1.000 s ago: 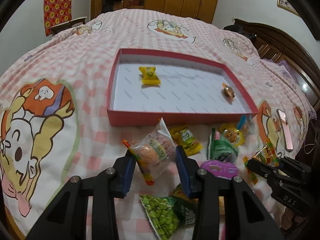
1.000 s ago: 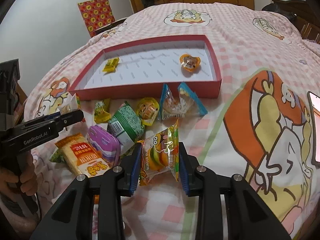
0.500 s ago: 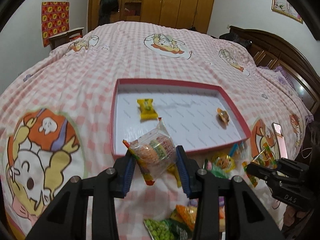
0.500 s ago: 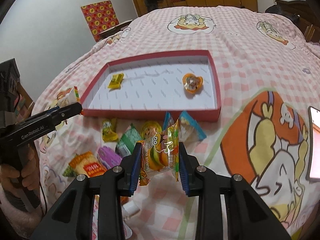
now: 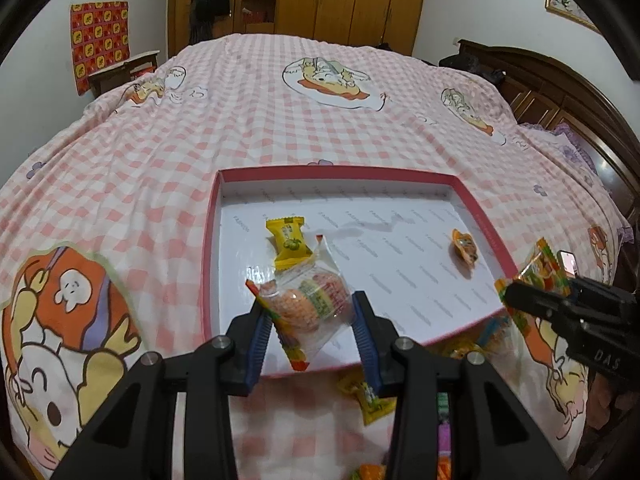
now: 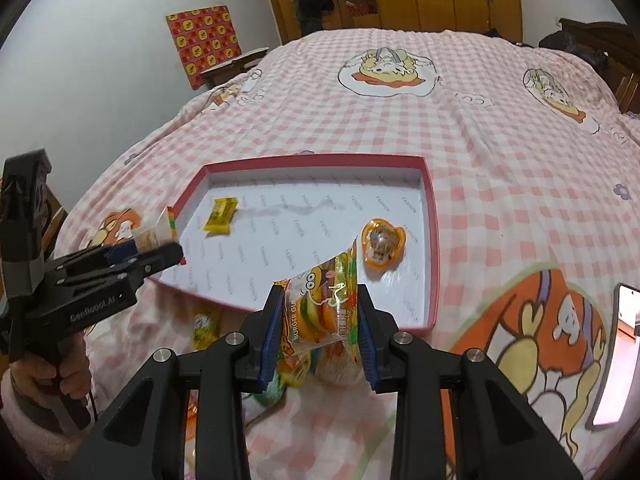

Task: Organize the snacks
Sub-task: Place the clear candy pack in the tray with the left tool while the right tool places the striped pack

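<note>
Crinkly plastic, light and slippery, is wrapping both snacks: the left gripper (image 5: 310, 330) is clenching a clear biscuit packet (image 5: 308, 300) by its middle, and the right gripper (image 6: 318, 334) a burger gummy bag (image 6: 324, 312), both hovering over the pink tray's (image 5: 208, 264) near edge on the bed (image 5: 280, 112).

place: home bedroom | evidence: bed with pink checked cartoon bedspread (image 5: 320, 120); wooden wardrobe (image 5: 352, 0); carved headboard (image 5: 560, 92)

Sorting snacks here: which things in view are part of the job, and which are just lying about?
Part of the job:
- red tray
- clear cracker packet in the left gripper
- burger gummy packet in the right gripper
- yellow candy and orange candy in the tray
- loose snacks before the tray

Lying about:
- phone on the bedspread
- wardrobe
- patterned cloth
</note>
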The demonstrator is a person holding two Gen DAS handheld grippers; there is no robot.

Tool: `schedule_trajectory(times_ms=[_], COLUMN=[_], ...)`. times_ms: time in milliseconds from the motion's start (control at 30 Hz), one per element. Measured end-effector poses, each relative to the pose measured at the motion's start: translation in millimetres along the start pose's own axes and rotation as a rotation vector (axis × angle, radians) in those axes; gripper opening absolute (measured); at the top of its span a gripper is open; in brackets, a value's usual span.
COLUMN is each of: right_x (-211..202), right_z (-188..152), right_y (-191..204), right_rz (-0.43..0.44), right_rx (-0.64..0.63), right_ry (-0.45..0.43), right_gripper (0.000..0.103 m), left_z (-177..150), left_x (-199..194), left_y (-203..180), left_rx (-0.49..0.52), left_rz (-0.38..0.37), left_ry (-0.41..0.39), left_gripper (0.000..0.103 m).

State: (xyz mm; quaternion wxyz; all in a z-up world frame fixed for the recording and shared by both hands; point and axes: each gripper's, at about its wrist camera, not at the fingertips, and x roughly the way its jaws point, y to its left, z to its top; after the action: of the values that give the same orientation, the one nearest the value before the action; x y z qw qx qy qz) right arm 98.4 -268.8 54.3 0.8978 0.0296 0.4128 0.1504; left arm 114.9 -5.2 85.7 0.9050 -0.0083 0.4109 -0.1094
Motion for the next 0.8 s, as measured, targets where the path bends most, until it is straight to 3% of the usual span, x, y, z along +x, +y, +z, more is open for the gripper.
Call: schedule_trajectory(times_ms=[233,800], right_x=[19,61], right_z=[11,35], right_y=[-10,-16], right_rz=[-0.012,0.038], right_rx=[0.035,0.014], right_ry=[0.027,0.067], right_gripper=[0.034,0.034], left_z=[10,17], left_x=[22,58], left_y=[5,14], left_rx=[-0.010,-0.035], left_rz=[-0.039,0.030], left_ry=[0.039,0.093], left_gripper=[0.041,0.041])
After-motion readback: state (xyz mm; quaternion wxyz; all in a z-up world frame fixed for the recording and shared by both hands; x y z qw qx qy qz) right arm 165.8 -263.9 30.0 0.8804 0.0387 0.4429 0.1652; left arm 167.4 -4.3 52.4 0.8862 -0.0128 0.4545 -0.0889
